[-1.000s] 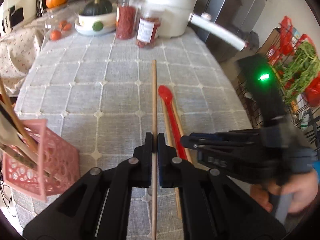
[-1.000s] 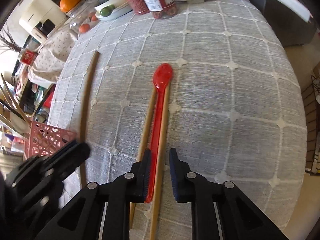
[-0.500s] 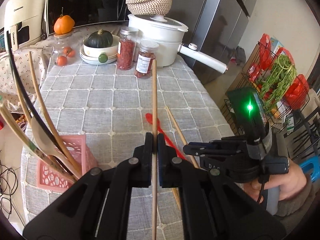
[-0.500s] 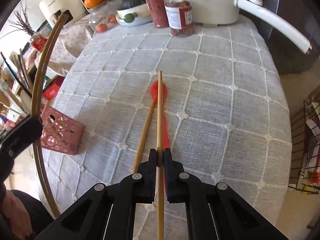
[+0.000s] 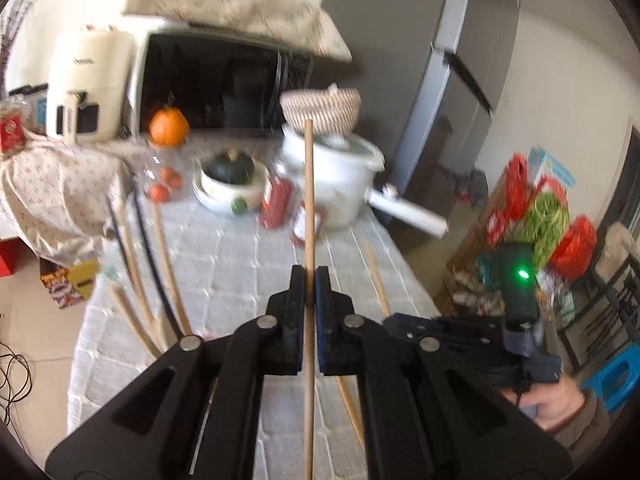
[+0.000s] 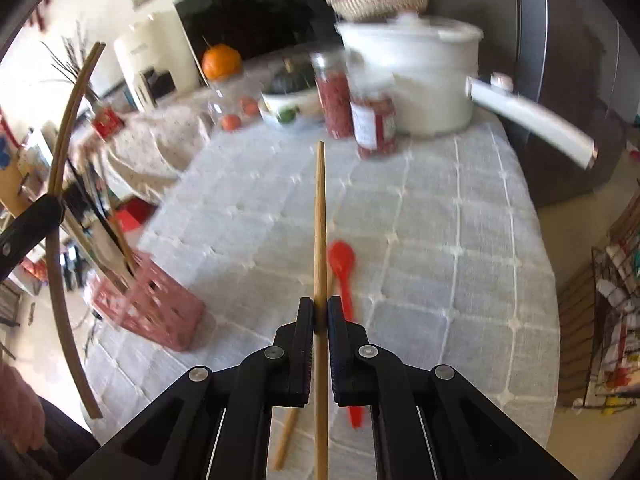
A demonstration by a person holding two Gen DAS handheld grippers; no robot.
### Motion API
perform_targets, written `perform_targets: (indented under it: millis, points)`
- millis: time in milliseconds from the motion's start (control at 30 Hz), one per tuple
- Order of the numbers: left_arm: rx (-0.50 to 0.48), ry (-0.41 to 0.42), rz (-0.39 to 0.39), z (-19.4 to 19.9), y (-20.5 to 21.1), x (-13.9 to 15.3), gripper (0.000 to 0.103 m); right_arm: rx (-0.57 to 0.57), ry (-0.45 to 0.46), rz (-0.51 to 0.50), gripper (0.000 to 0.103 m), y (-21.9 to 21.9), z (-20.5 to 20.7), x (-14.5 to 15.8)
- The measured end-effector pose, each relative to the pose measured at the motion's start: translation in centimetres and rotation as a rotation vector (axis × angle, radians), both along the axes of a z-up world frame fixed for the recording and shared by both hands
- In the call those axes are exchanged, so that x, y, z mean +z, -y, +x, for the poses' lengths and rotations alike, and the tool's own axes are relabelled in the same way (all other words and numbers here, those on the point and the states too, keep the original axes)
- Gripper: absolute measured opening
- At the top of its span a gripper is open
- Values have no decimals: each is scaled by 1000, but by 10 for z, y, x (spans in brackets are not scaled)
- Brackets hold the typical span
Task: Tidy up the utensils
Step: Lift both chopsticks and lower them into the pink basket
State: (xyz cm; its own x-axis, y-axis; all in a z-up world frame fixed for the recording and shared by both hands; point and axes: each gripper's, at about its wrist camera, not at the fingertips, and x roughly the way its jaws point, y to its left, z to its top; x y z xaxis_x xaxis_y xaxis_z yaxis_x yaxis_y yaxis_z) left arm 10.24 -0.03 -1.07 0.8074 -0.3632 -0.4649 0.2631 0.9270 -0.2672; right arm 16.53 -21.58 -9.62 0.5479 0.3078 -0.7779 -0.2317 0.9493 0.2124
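You now have both chopsticks lifted clear of the counter (image 6: 460,240), where a second ago they lay flat; so the carry to the pink basket (image 6: 160,312) can begin; your left gripper (image 5: 308,280) has its jaws clamped on one wooden chopstick (image 5: 308,184); your right gripper (image 6: 320,312) on another (image 6: 320,208). On the cloth remain one red spoon (image 6: 342,264) and one more chopstick (image 6: 286,436); two held, two left.

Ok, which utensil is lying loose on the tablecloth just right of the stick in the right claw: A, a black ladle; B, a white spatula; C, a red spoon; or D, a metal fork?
C: in the right wrist view a red spoon lies flat on the checked tablecloth, just right of the wooden stick pinched in the right claw.
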Motion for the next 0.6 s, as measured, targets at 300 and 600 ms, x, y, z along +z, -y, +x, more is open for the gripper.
perform_targets:
  millis: [300, 600]
  points:
    - [120, 218, -29, 0, -44, 2, 5, 57, 394, 98, 7, -39, -36, 66]
    - [156, 302, -9, 4, -46, -27, 5, 86, 476, 169, 7, -71, -48, 75]
